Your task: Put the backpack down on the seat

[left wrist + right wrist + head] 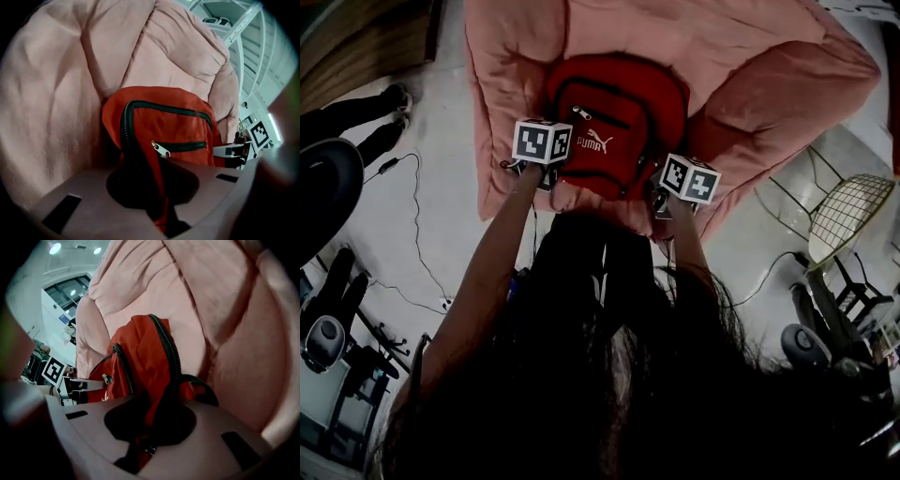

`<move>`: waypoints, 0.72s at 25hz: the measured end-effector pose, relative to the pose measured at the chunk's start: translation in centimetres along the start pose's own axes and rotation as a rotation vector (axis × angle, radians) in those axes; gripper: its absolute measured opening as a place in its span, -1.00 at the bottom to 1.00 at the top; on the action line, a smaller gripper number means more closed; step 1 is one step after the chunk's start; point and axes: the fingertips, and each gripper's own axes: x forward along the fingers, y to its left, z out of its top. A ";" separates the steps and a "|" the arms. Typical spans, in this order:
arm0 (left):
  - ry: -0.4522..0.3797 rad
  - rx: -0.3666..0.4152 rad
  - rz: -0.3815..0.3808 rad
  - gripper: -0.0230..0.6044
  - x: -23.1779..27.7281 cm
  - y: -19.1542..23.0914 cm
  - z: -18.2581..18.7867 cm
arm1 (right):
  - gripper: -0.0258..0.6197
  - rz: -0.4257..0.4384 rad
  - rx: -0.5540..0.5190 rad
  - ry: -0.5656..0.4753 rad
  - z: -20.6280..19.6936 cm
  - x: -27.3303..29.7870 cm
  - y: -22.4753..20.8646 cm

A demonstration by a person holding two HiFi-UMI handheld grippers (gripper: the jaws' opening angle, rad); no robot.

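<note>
Over a pink padded armchair (pixel 759 84), seen from above, a red Puma backpack (pixel 614 122) is held between two hand-held grippers. The bag sits low in the hollow of the seat with its logo side facing up and out. Whether its base already rests on the cushion cannot be told.

At the bag's left edge, the left gripper (pixel 549 178) has its jaws closed tight on a fold of red fabric beside the black main zipper. At the bag's right edge, the right gripper (pixel 662 197) is likewise clamped on red cloth near a zipper and a dark strap loop.

To finish the step well, both sides probably need to come down evenly, so the backpack settles level in the hollow and leans on the backrest rather than tipping forward off the front edge. The jaws should likely open only once the cushion takes the weight, both together. They should then draw straight back so nothing catches on the zipper pulls or the strap.

Both bare forearms reach forward and down from the body, roughly parallel, the left forearm (pixel 487 272) more extended than the right forearm (pixel 689 248). Each gripper points steeply downward at the bag, with its marker cube facing up.
</note>
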 end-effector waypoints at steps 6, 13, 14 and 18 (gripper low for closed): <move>-0.016 0.012 0.042 -0.78 0.9 0.5 -0.2 | -0.77 -0.035 -0.016 -0.019 0.1 0.7 -0.6; -0.101 -0.007 0.027 -0.76 1.3 0.3 0.5 | -0.77 0.028 0.013 -0.007 0.1 0.9 -0.5; -0.124 -0.009 0.023 -0.75 1.3 0.7 0.3 | -0.76 0.039 0.024 -0.003 0.1 0.8 -0.3; -0.216 -0.013 0.027 -0.34 -0.6 1.2 0.1 | -0.52 0.069 0.032 0.001 0.1 -0.6 1.2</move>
